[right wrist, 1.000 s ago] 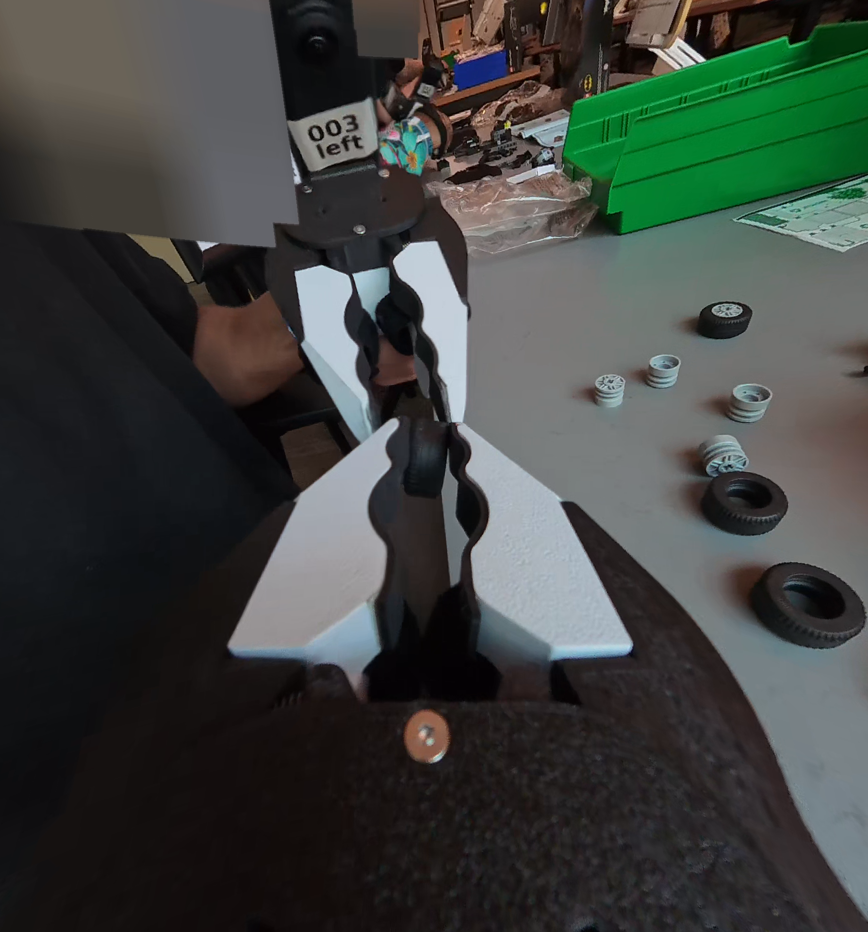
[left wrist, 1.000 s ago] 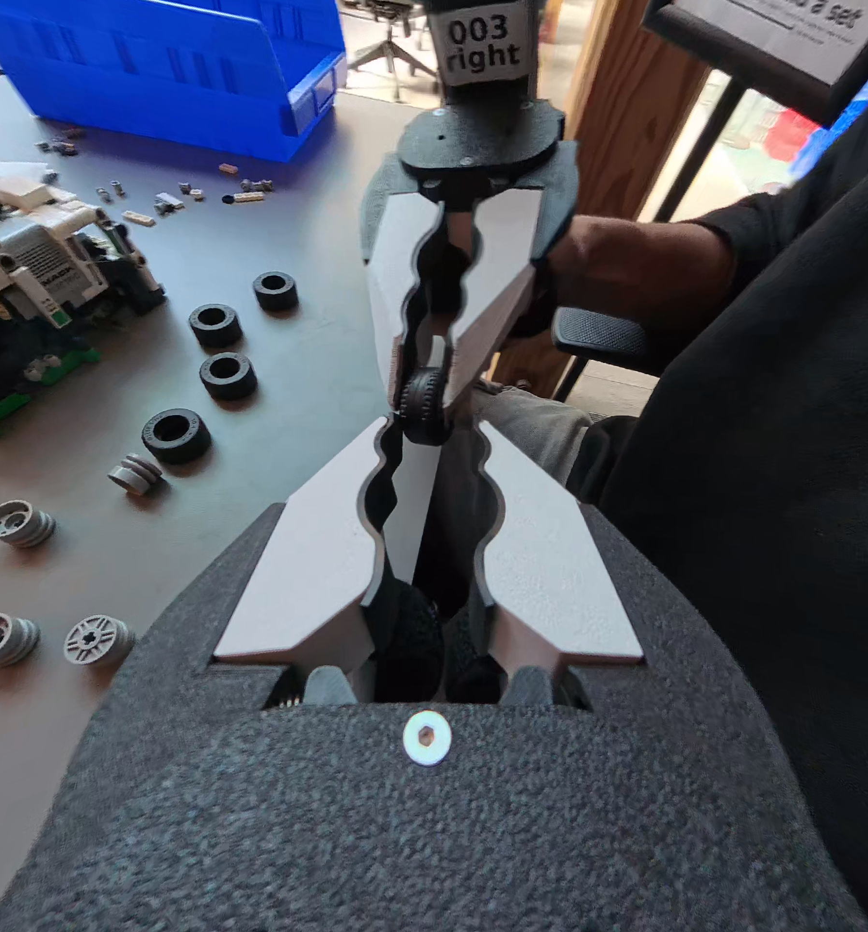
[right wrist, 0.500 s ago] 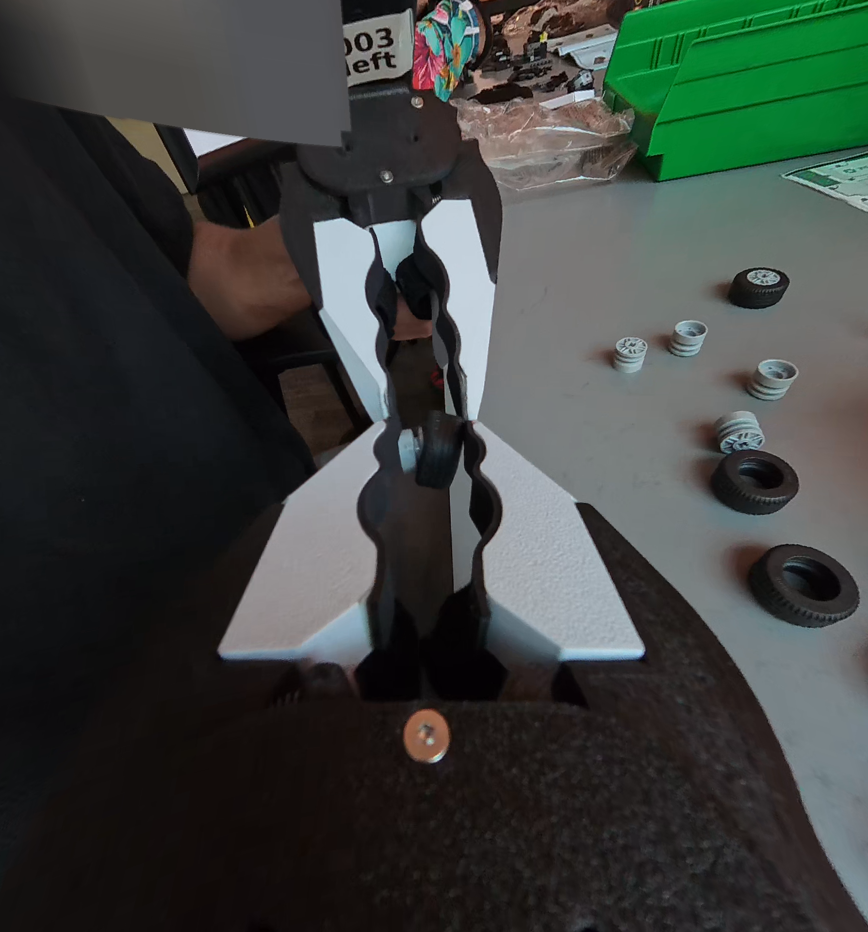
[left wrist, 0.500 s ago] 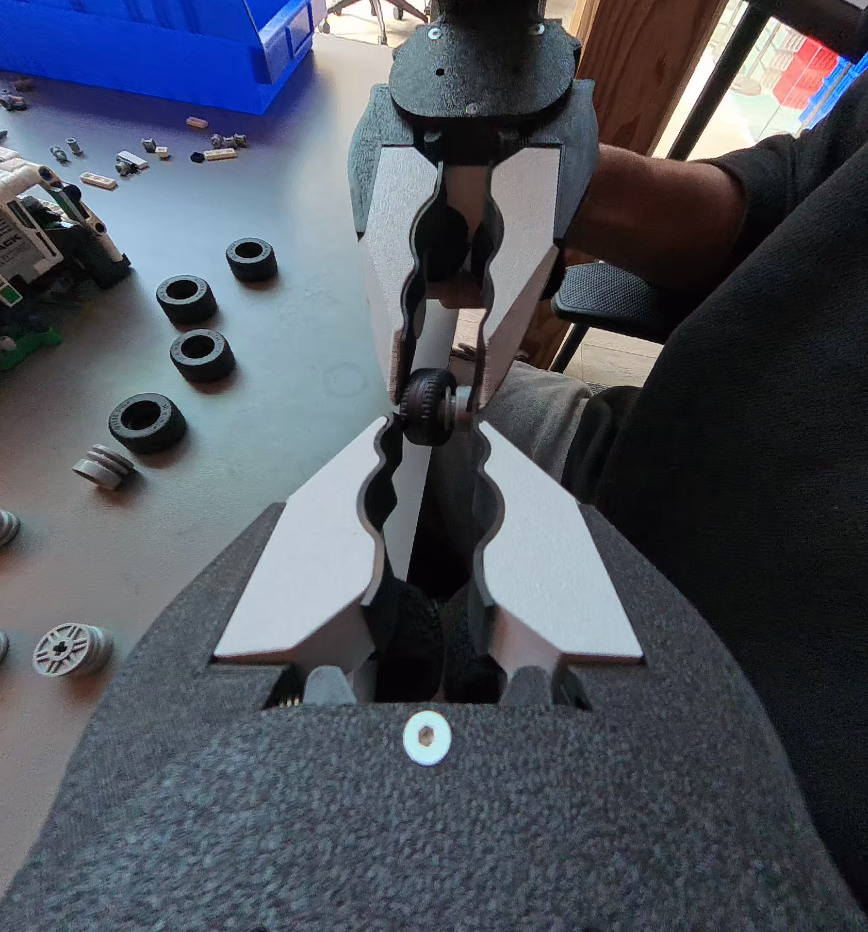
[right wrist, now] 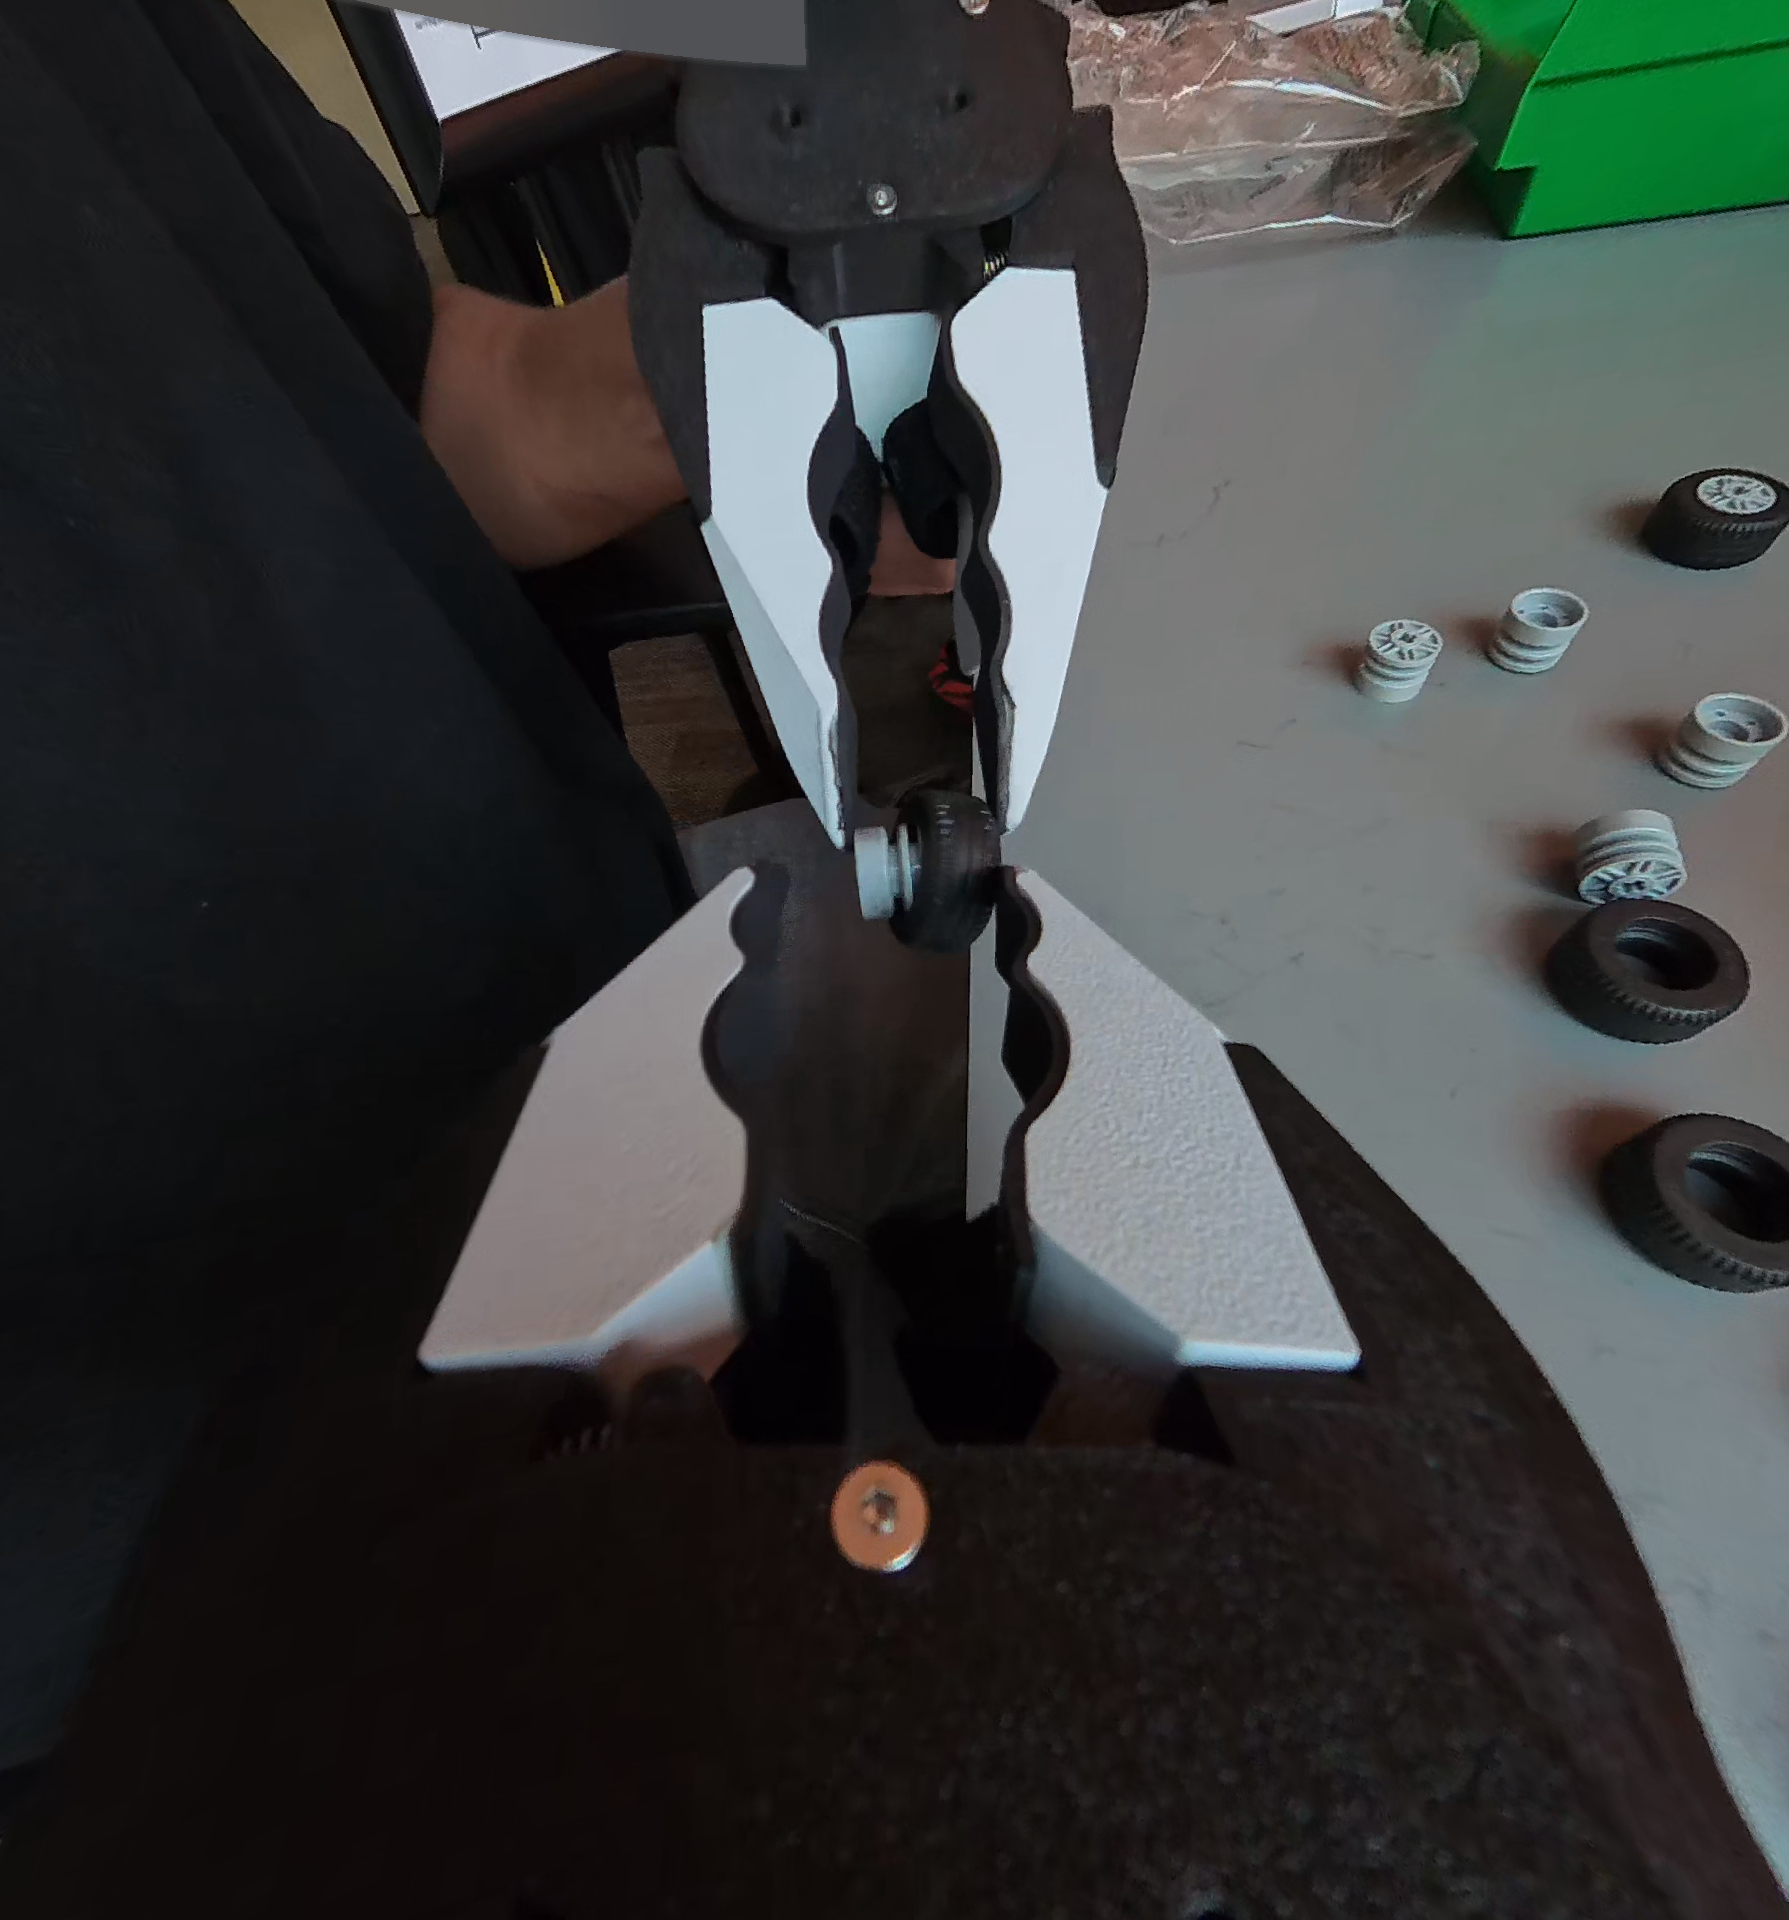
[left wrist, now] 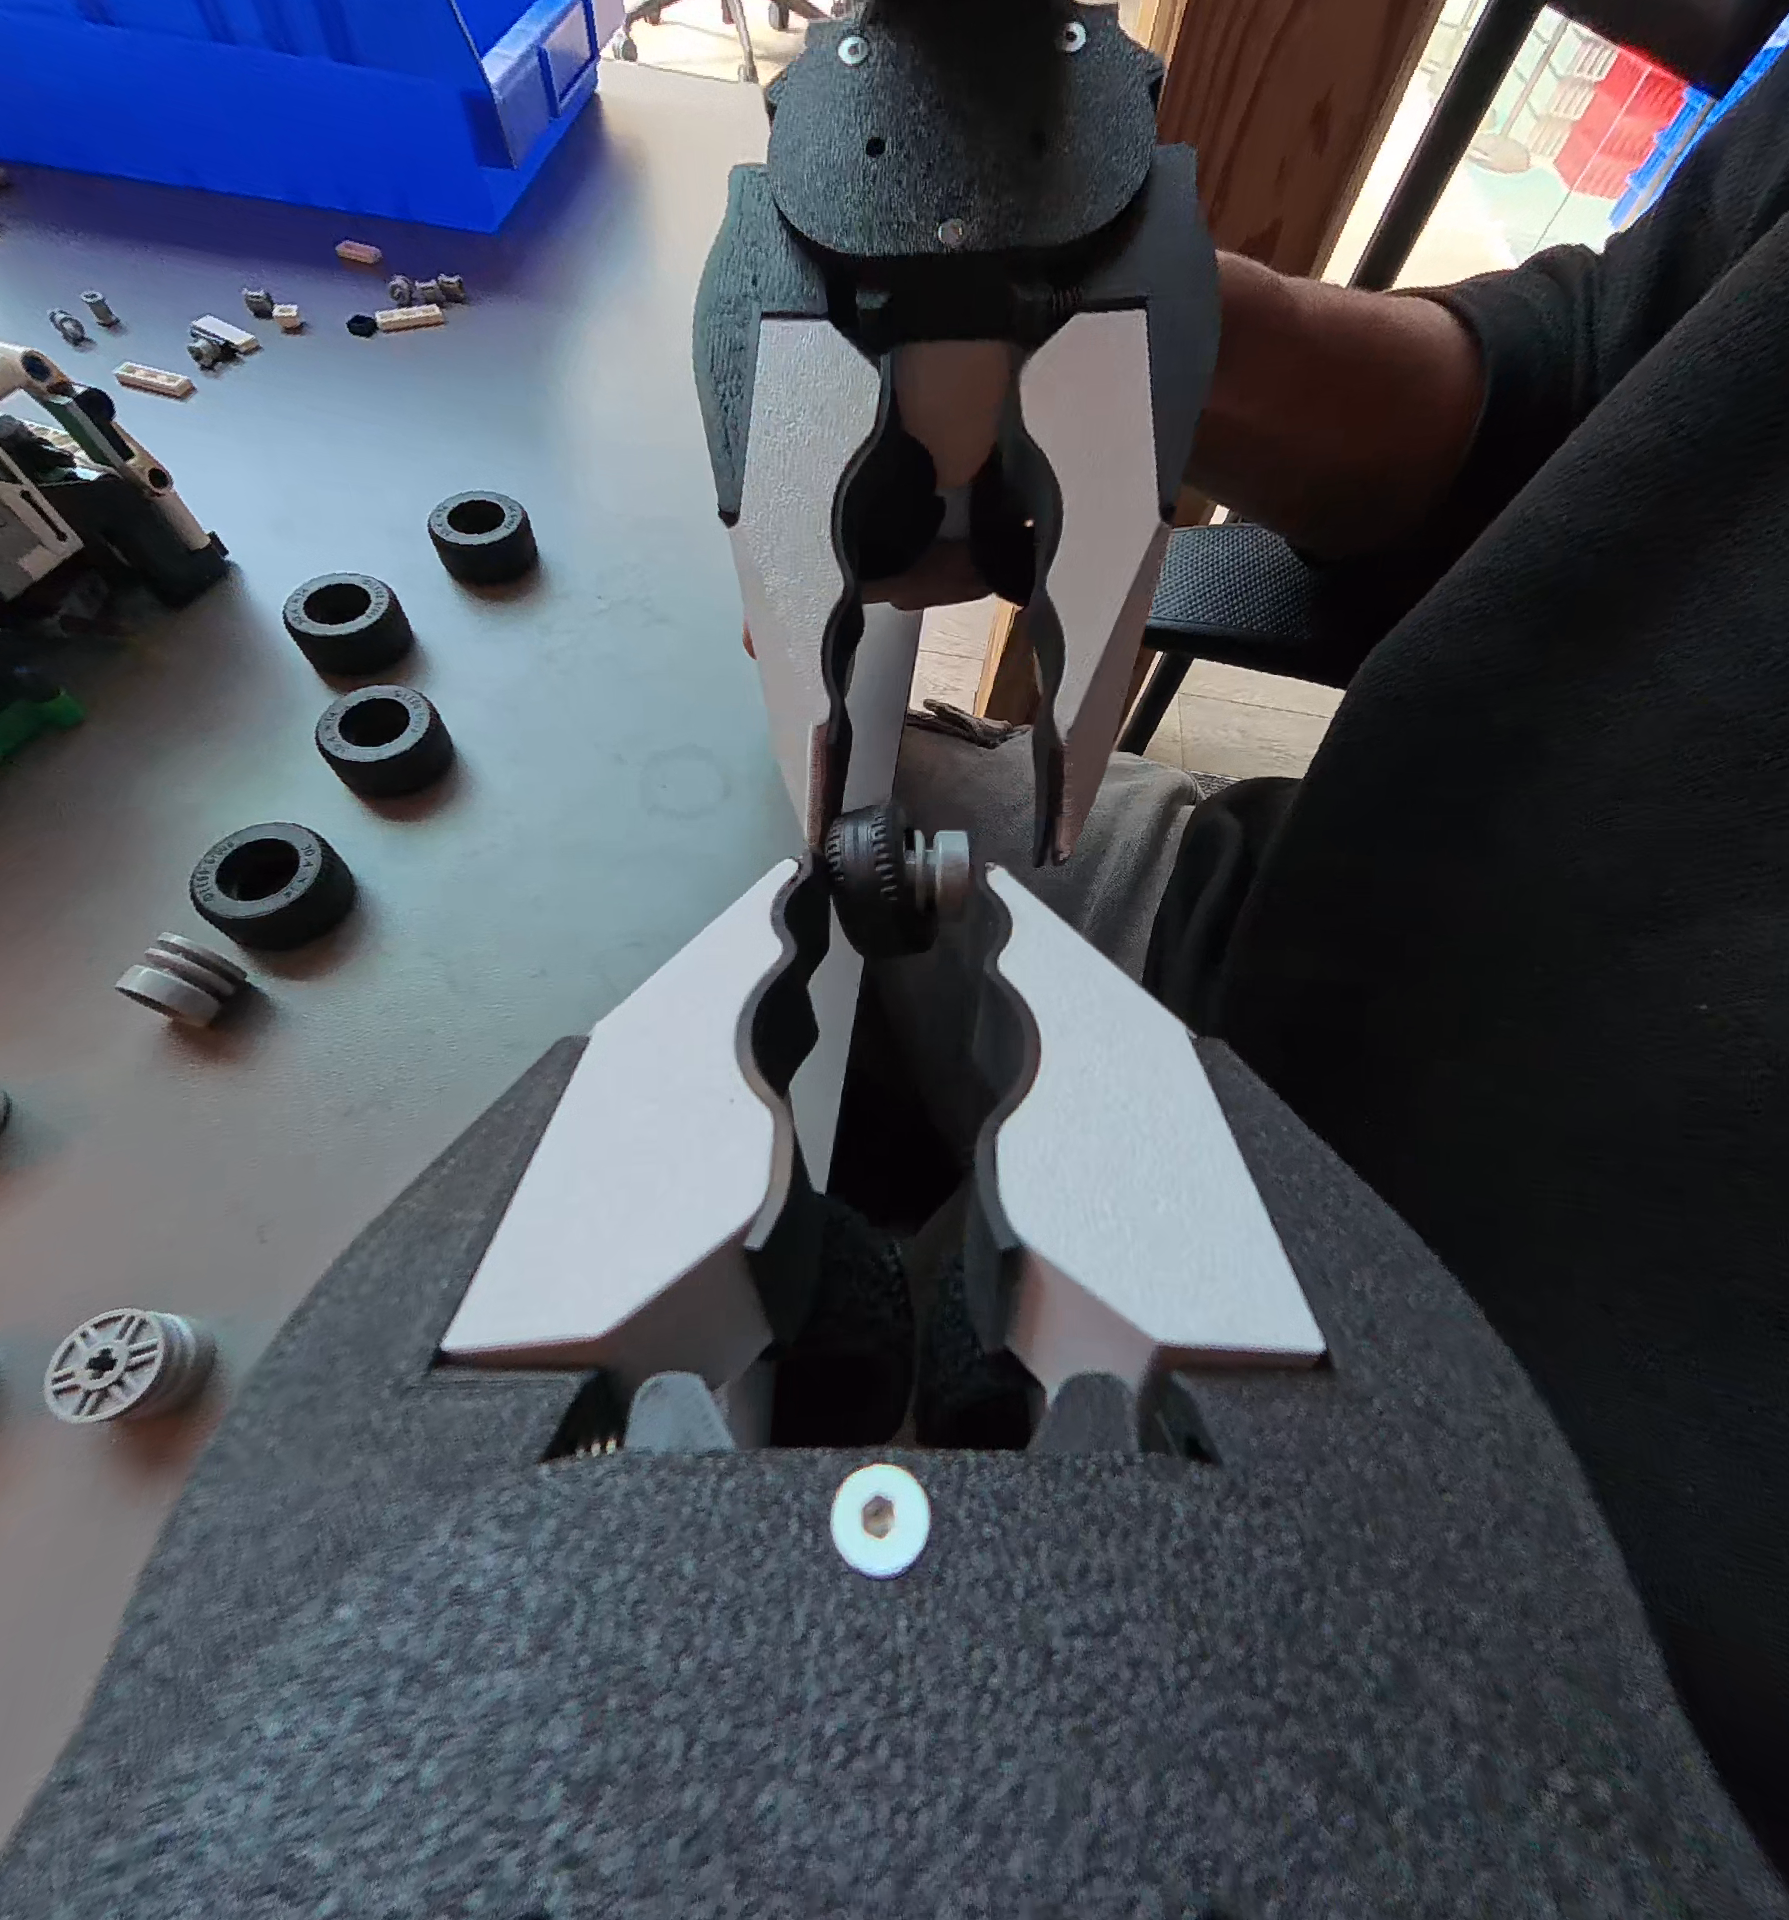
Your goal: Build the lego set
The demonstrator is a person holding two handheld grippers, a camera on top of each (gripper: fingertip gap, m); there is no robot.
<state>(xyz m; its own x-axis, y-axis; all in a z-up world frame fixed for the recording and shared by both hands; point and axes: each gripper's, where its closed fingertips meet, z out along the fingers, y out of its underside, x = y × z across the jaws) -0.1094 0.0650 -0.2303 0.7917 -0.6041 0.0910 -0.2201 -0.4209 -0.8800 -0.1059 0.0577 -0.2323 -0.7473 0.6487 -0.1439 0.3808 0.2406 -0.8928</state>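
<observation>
A small black tyre with a grey rim partly pushed into it hangs in the air off the table edge. My left gripper is shut on this wheel, one fingertip on the tyre and the other on the rim. My right gripper faces it from above with its jaws spread wider than the wheel. In the right wrist view the tyre and rim sit between the tips of the left gripper. The right gripper stands open there, with a clear gap beside the rim.
Loose tyres and grey rims lie on the grey table. A part-built truck and a blue bin are at the left. A finished wheel, a green bin and a plastic bag show in the right wrist view. My left and right fingertips are right by each other. Between my right fingertips and the part-built truck there is roughly 20 cm.
My right gripper has opened and let go of the tyre. The wheel now rests in my left gripper, with the grey rim showing beside the tyre. The grippers have drawn closer together.
</observation>
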